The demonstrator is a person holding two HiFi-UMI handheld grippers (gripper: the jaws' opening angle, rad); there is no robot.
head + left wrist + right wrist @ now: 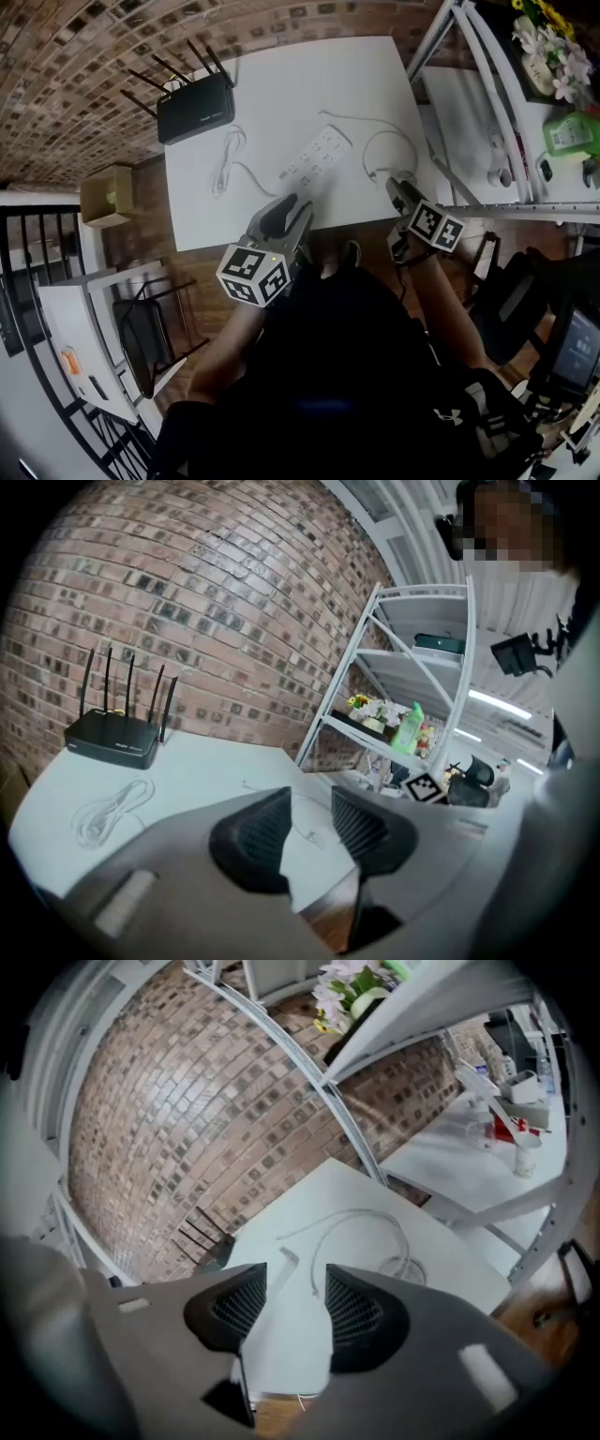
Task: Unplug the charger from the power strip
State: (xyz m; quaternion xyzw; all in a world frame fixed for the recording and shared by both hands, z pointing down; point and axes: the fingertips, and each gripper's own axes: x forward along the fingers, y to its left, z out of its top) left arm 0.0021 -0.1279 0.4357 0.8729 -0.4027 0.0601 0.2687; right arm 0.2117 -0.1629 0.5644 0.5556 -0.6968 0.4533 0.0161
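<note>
Head view: power strip [317,155] mid-table [281,75], white cable loop [367,153] at its 3 o'clock, charger plug too small to tell, left gripper [292,208] and right gripper [401,187] at table's 6 o'clock edge; left gripper view: jaws fairly wide, empty; right gripper view: jaws fairly wide, empty, strip at 12 o'clock, so likely the approach step, and next calls for steadying the strip and pinching the plug.

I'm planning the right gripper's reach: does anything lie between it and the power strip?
Only a white cable loop lies between the right gripper and the power strip, flat on the table; nothing else visible.

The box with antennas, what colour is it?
Black router, clearest in the head view.
</note>
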